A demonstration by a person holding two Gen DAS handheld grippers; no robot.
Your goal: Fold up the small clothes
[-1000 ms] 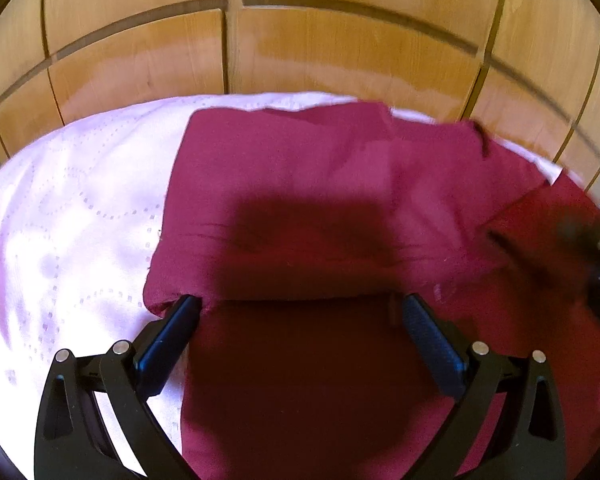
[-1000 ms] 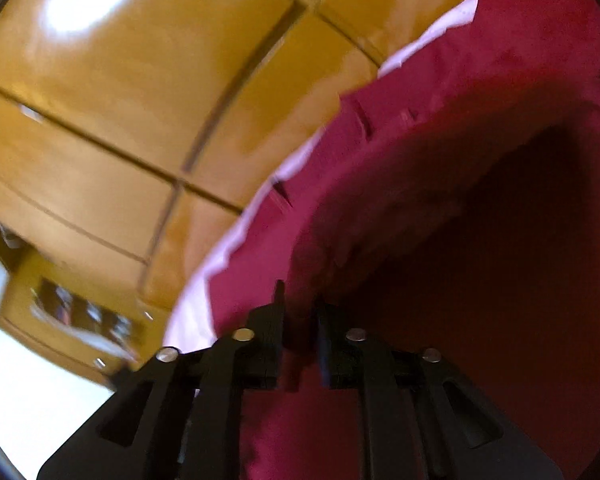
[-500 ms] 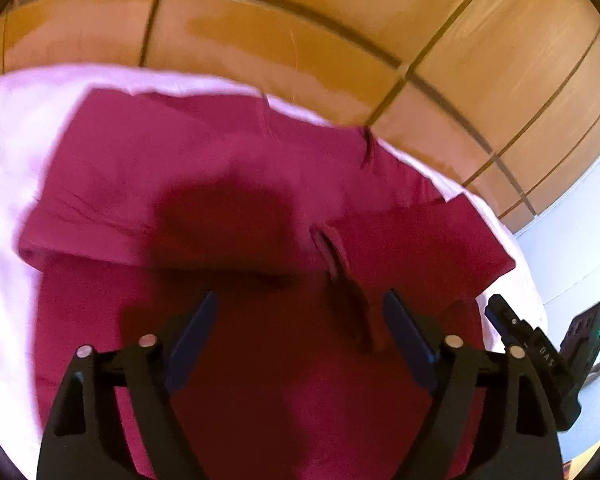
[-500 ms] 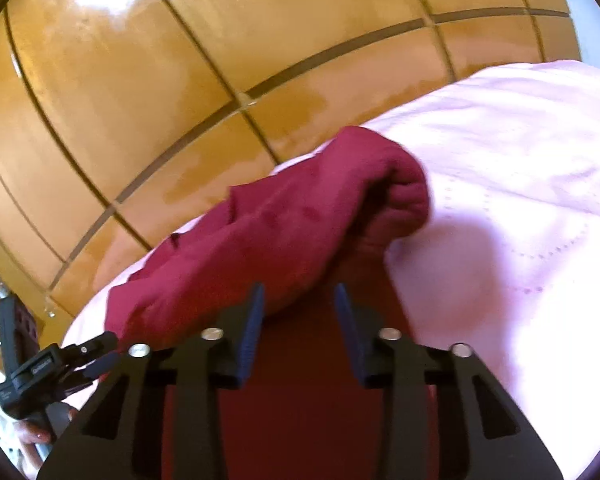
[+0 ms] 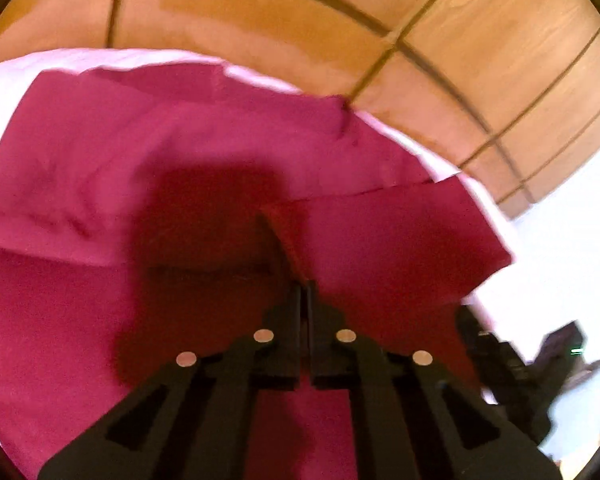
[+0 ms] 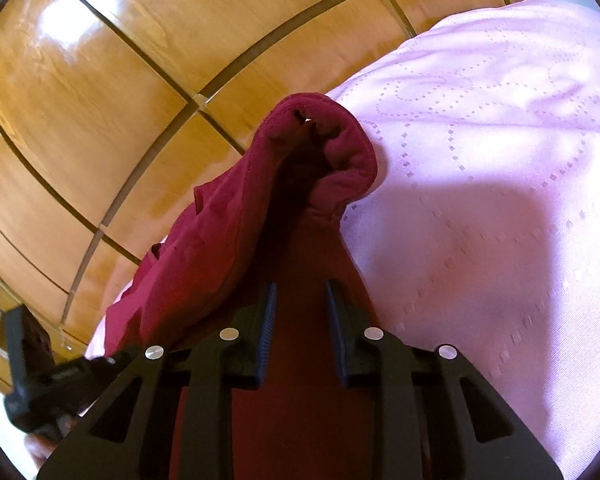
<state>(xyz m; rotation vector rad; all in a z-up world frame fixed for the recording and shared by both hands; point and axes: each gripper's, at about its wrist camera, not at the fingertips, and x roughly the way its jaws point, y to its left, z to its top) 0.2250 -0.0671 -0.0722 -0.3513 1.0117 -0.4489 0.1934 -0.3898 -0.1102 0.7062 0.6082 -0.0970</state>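
A dark red garment (image 5: 172, 152) lies spread on a pink bedcover (image 5: 4, 76), with one flap folded over at the right. My left gripper (image 5: 303, 286) is shut on the edge of that folded flap (image 5: 380, 236). In the right wrist view the garment (image 6: 228, 232) rises in a bunched fold with a rolled end (image 6: 340, 148). My right gripper (image 6: 301, 300) is open a little over the red cloth, with nothing pinched between its pads.
A wooden panelled wall (image 5: 340, 12) stands behind the bed and also shows in the right wrist view (image 6: 120, 80). Pink bedcover (image 6: 500, 180) spreads to the right of the garment. The other gripper shows at the lower left (image 6: 40, 376) and lower right (image 5: 512, 368).
My left gripper went from wide open to shut on the garment's folded edge. My right gripper let go of the cloth and opened a little, then drew nearer the bunched fold.
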